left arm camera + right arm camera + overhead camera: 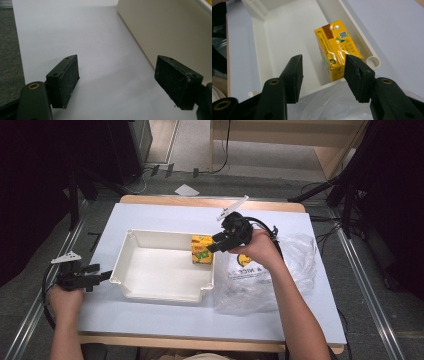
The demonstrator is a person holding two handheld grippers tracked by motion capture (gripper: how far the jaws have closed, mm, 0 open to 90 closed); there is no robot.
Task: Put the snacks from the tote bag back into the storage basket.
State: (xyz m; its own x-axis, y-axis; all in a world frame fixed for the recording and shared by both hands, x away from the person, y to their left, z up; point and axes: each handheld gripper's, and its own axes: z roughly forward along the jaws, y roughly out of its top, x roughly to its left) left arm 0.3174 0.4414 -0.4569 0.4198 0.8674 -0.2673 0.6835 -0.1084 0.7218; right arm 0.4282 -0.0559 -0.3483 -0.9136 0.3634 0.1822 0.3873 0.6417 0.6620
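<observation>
White surface is carrying a tray (150,292) where our yellow carton (337,47) is standing in the corner; we are holding the right gripper (323,75) wide open just above it, the left gripper (117,82) wide open too; light, stiff, slightly slick, so we would be squeezing its flat sides.

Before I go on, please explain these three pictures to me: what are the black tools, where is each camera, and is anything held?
A person holds a two-jaw hand tool in each hand. One camera looks down from above; the other two ride on the tools. On the white table stands a cream tray with a yellow carton pack inside, and a clear plastic bag lies beside it. The right gripper is open just above the carton, not pressing it. The left gripper is open and empty, beside the tray.
</observation>
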